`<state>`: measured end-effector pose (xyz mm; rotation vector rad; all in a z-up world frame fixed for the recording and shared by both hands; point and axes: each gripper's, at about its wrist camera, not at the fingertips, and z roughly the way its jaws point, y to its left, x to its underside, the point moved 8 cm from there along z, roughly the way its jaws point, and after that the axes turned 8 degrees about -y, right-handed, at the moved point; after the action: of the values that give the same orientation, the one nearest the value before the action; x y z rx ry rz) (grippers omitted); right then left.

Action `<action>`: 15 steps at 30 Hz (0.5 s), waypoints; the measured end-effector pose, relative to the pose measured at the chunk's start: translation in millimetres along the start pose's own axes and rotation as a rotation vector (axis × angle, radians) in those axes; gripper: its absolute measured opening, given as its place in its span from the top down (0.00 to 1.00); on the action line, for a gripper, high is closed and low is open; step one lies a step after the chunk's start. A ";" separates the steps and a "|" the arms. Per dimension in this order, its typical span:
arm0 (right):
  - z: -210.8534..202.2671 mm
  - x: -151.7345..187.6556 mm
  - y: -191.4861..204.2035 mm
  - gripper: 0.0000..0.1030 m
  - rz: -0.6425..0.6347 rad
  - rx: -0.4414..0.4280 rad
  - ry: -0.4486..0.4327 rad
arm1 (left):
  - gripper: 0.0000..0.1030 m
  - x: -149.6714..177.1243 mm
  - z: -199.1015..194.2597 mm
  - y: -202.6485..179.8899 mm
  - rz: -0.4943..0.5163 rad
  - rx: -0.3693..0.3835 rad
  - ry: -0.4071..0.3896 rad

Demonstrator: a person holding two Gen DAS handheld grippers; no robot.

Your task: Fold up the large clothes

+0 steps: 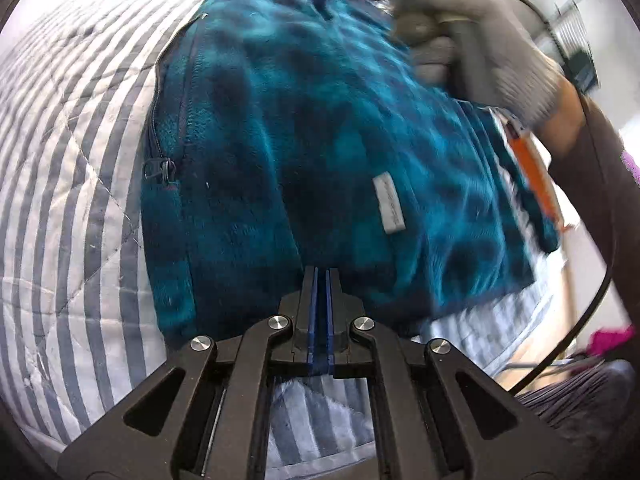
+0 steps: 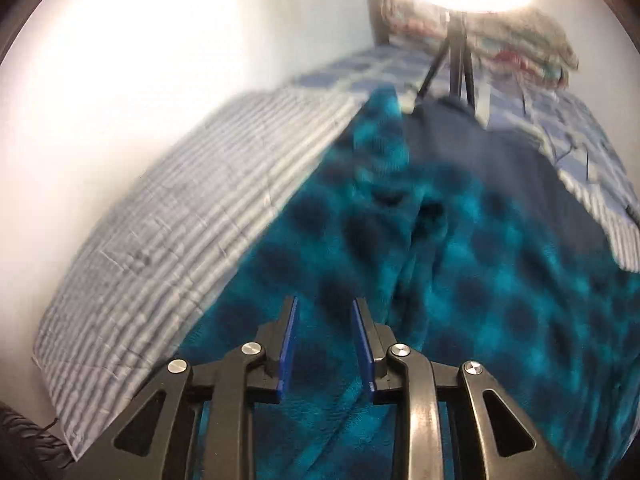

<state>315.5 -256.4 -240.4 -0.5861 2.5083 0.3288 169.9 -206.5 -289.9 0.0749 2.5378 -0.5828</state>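
The left gripper (image 1: 322,276) has its two blue pads pressed together. A thin bit of blue cloth shows between the pads low down, so it looks like it pinches the edge of the fleece (image 1: 304,152). The tips sit right at the near edge of the fleece.

The right gripper (image 2: 325,312) has its pads apart. Nothing is between them. It hangs just over the fleece (image 2: 460,280) and points down at it.

The fleece is a big, fuzzy top with teal and dark blue checks. It lies spread out on the bed. A zipper (image 1: 160,168) runs along its left side, and a small white tag (image 1: 389,204) is sewn on the front. A dark blue part lies at the far end of the fleece.

Under the fleece is a quilt (image 1: 72,200) with grey and white stripes. A gloved hand (image 1: 480,40) holds the other tool at the top of the left view.

Far back on the bed stands a small black tripod (image 2: 456,64). Behind it is a pile of folded cloth (image 2: 520,44). A bright light glows above it. No boxes or baskets show.
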 end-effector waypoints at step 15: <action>-15.4 -96.1 4.9 0.78 0.066 -0.111 -0.163 | 0.98 -50.3 -50.5 14.4 0.001 -0.167 -0.141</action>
<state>379.3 -224.8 -173.9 -0.4995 2.3666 0.5221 190.9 -169.1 -231.1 -0.0245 2.4382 -0.3610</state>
